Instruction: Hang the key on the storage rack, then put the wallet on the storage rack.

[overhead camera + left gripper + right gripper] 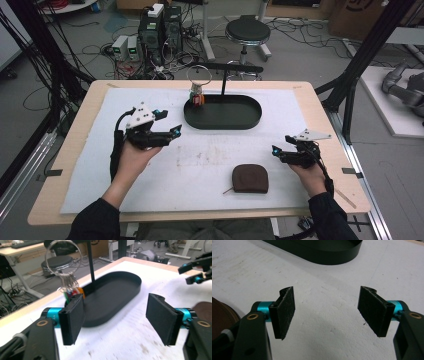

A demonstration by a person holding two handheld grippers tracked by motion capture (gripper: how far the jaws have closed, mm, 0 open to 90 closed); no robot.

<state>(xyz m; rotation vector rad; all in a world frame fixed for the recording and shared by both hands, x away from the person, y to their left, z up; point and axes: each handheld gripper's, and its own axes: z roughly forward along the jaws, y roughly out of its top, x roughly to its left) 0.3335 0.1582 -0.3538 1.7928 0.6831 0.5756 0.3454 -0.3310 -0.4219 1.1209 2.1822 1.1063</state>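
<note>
- My left gripper [115, 317] has its jaws spread wide, with nothing between the pads but white mat; it touches nothing I can see.
- In the high view that left gripper [175, 131] sits over the left half of the white mat [150, 175], held up off the surface in the left hand [132, 157], its jaws aimed toward the black oval tray [252, 120].
- From the left gripper view, the tray [135, 282] lies just ahead of the jaws, and a key ring [62, 257] with small coloured tags hangs at the tray's near-left end, beside a thin black upright post [91, 265].
- My right gripper [327, 312] is equally wide open, pads apart over bare mat, gripping nothing.
- In the high view the right gripper [276, 151] is over the right side of the mat, held in the right hand [310, 175], jaws pointing left.
- A brown pouch [250, 178] lies flat on the mat near the front edge, just left of the right gripper and apart from it; its edge shows at the lower left of the right gripper view [222, 320].
- The tray sits at the far middle of the mat, well apart from both grippers.
</note>
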